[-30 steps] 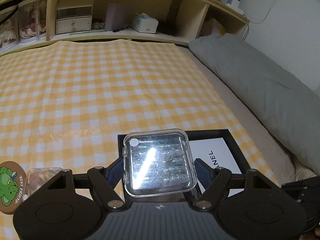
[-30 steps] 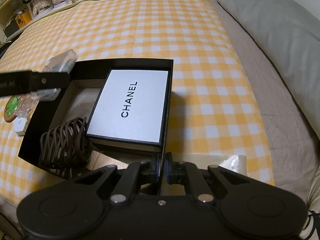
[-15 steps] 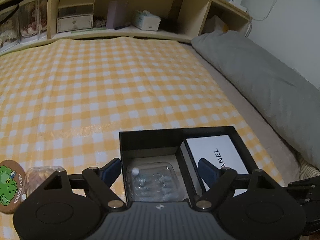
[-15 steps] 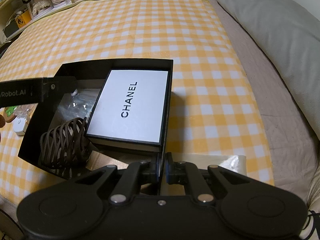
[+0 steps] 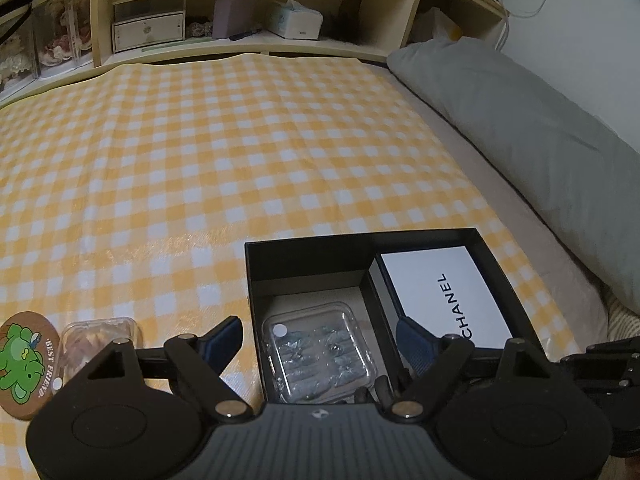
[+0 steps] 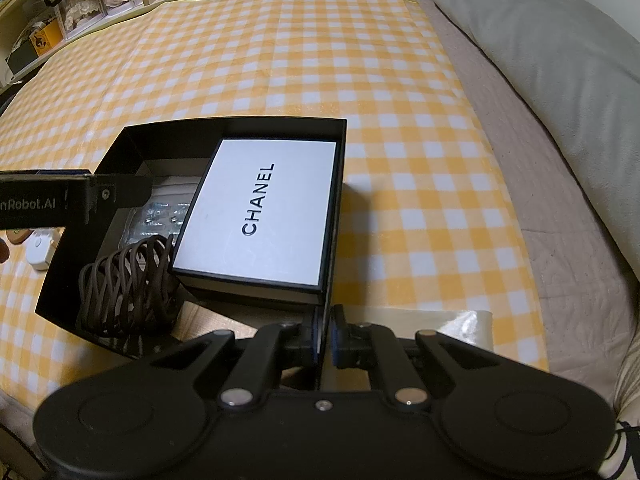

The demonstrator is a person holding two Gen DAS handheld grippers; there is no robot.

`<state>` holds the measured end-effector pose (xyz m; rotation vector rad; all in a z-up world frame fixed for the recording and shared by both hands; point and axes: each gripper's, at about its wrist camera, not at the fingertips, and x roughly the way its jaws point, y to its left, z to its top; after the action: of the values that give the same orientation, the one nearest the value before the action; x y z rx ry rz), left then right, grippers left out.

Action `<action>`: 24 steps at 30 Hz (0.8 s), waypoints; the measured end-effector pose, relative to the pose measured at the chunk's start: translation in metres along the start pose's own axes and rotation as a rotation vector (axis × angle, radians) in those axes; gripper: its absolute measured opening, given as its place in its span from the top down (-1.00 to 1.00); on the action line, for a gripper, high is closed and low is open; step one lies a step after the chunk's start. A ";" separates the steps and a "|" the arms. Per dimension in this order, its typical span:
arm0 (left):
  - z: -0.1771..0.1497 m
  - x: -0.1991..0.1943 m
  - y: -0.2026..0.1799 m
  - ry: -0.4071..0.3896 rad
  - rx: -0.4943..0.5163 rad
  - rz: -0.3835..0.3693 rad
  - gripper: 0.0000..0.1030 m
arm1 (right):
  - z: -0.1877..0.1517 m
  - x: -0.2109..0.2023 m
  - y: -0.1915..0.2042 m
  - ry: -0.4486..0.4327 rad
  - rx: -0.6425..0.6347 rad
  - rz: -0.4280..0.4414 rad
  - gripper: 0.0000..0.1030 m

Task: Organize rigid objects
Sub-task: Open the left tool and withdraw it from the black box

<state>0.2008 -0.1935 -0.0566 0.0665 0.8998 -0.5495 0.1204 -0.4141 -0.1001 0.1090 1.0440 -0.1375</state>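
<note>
Left wrist view: the left hand-held gripper hangs over the black box with its fingers spread wide and nothing between them. The clear plastic case lies flat on the box floor in the left compartment, directly below the gap, just beside the white Chanel box that fills the right side. On the checked bed cover, outside the box to the left, a second small clear case sits touching or nearly touching a round frog coaster. These appear to be the next items to sort.

Procedure: withdraw the open fingers straight up so neither tip catches the box wall or drags the case. Then shift left and approach the small case across its short sides.

Right wrist view: the right hand-held gripper is closed on the near wall of the black box, one finger inside and one outside, steadying it. A coil of dark cord occupies the near-left corner. The clear case is partly hidden behind the left gripper's arm, so its exact seating is uncertain. Maintain the clamp while loading; release would probably let the box slide on the soft bed.
</note>
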 end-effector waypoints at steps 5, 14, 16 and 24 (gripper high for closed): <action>0.001 -0.009 -0.001 -0.008 0.018 0.001 -0.81 | 0.000 0.000 0.001 0.000 -0.001 -0.003 0.87; 0.007 -0.044 0.002 -0.079 0.034 0.028 -0.98 | 0.001 0.001 0.000 -0.003 -0.007 -0.013 0.87; 0.009 -0.053 0.006 -0.101 0.041 0.046 -1.00 | 0.001 0.001 0.000 -0.004 -0.007 -0.013 0.87; 0.014 -0.069 0.045 -0.131 -0.040 0.130 -1.00 | -0.001 -0.003 -0.001 -0.015 0.000 -0.002 0.87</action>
<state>0.1983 -0.1295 -0.0030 0.0523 0.7725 -0.4099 0.1180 -0.4148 -0.0981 0.1067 1.0295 -0.1403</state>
